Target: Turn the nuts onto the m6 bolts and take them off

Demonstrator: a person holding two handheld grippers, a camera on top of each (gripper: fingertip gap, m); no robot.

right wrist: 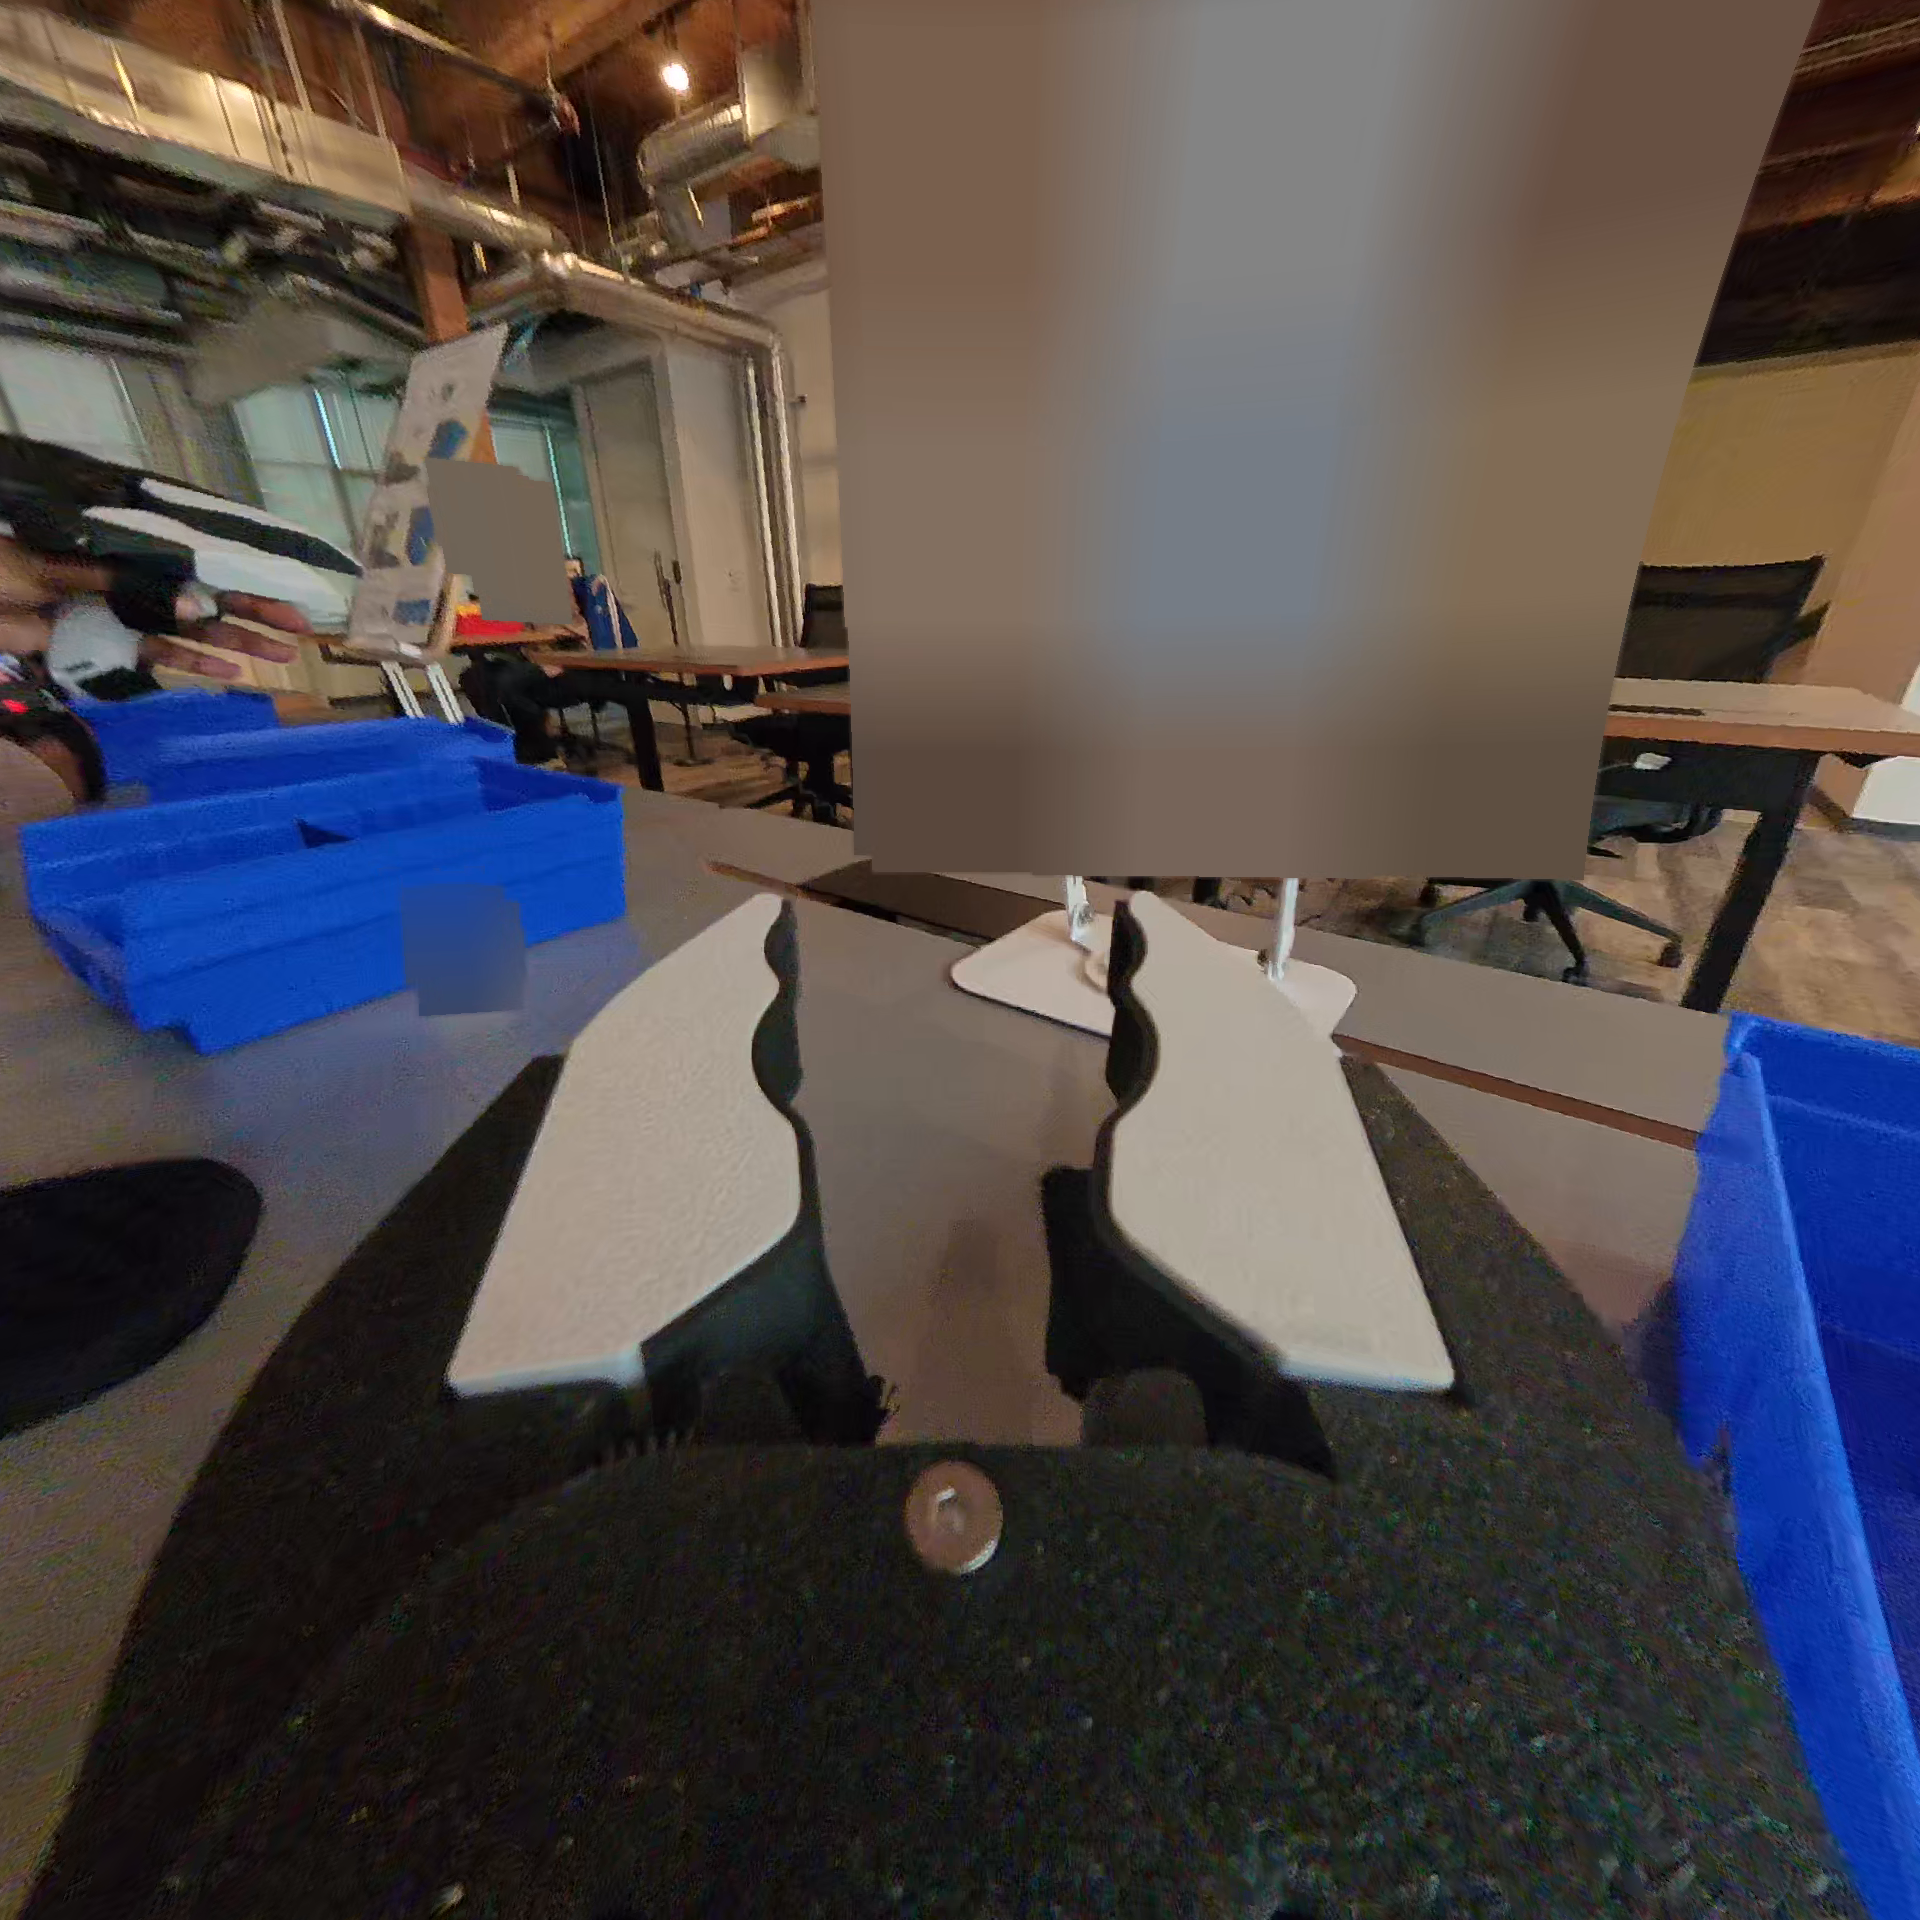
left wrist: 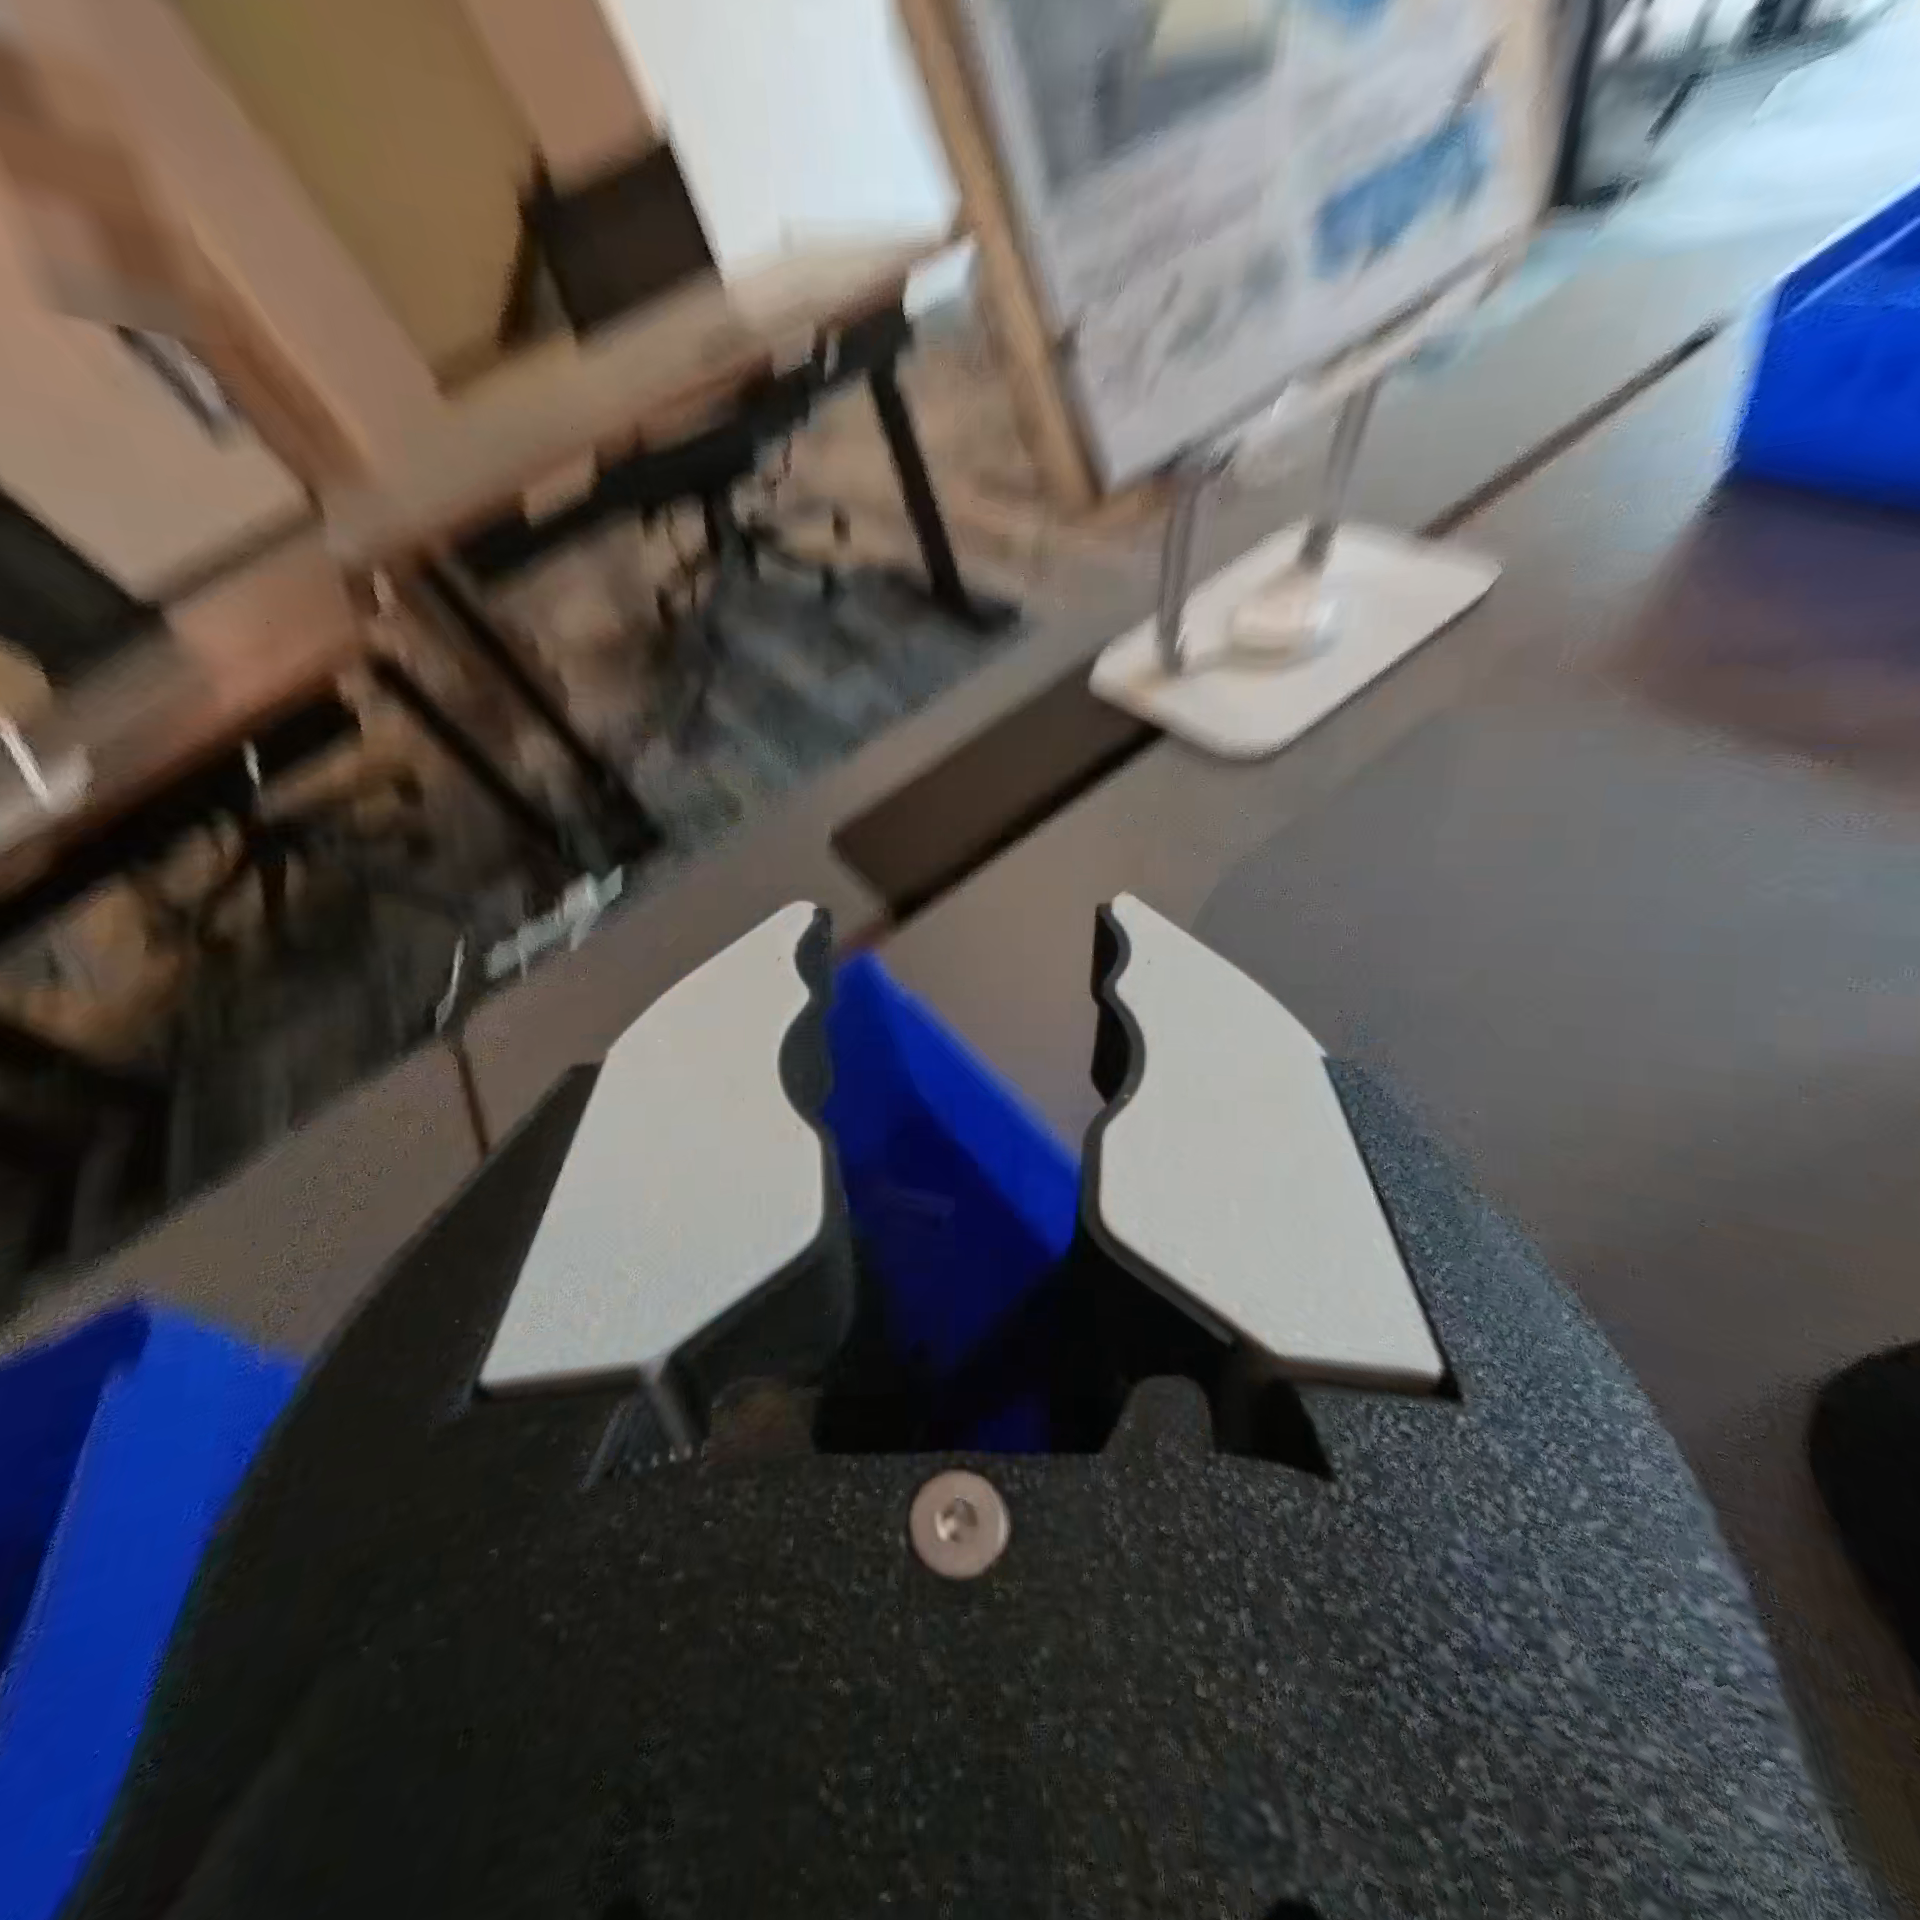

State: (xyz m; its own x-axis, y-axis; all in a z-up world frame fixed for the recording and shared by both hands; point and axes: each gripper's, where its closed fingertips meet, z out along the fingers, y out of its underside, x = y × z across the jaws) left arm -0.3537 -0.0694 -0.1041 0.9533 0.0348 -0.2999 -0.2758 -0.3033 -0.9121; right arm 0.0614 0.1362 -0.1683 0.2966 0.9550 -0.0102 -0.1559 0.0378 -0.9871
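Note:
No nut or bolt shows in either view. My left gripper (left wrist: 964, 914) is open above the grey table (left wrist: 1455, 1039). The view is blurred by motion. The corner of a blue bin (left wrist: 935, 1122) lies below and between its fingers, close to the left finger (left wrist: 707, 1122), and the pads do not press on it. My right gripper (right wrist: 954, 904) is open and empty, with only the bare table top (right wrist: 935, 1143) between its fingers.
Blue bins stand at the left (right wrist: 312, 883) and the right (right wrist: 1818, 1299) of the table. A white stand base (right wrist: 1029, 971) sits by a dark slot (right wrist: 914, 894) at the table's far edge. A black pad (right wrist: 104, 1278) lies at the left. A person's hand (right wrist: 208, 634) is at the far left. Left tips to right tips: about 50 cm.

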